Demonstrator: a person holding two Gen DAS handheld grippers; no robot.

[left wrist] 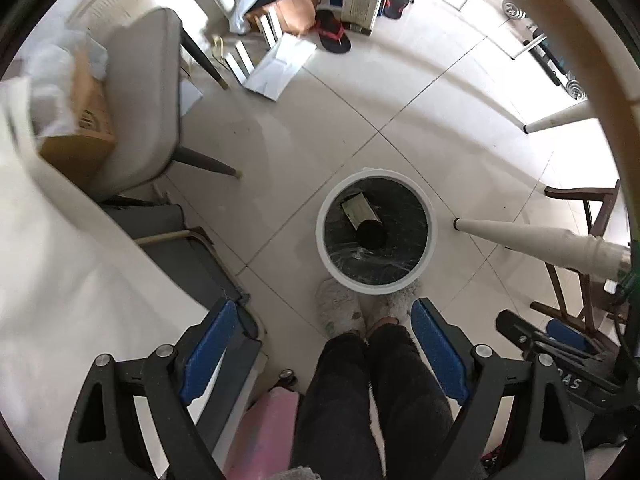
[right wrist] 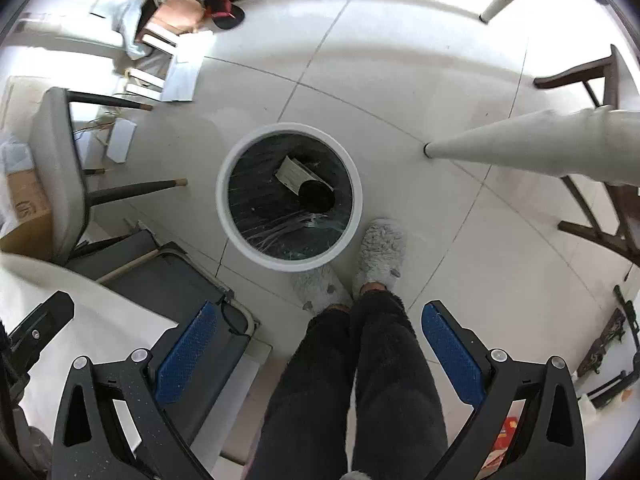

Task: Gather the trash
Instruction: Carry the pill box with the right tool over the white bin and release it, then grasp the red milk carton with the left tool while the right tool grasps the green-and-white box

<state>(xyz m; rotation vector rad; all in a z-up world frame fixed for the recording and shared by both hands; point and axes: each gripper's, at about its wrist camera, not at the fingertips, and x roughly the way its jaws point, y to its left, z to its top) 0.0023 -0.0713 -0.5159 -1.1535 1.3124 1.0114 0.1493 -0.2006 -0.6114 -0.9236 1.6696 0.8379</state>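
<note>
1. Grey chair (left wrist: 144,92): stands at the left on dark legs, beside a white table surface (left wrist: 60,300).
2. Cardboard box (left wrist: 86,120): lies by the chair seat, partly covered with white wrapping.
3. Red-strapped sandal (left wrist: 334,32): lies on the tiled floor (left wrist: 280,140) at the far edge, next to a pile of boxes and white sheets.
4. White tapered table leg (right wrist: 520,144): stands on the floor at the right.
5. Dark wooden chair frame (right wrist: 600,208): stands behind that leg.
6. Fluffy grey slippers (right wrist: 380,248): worn by the person, below dark trousers (right wrist: 360,380).
</note>
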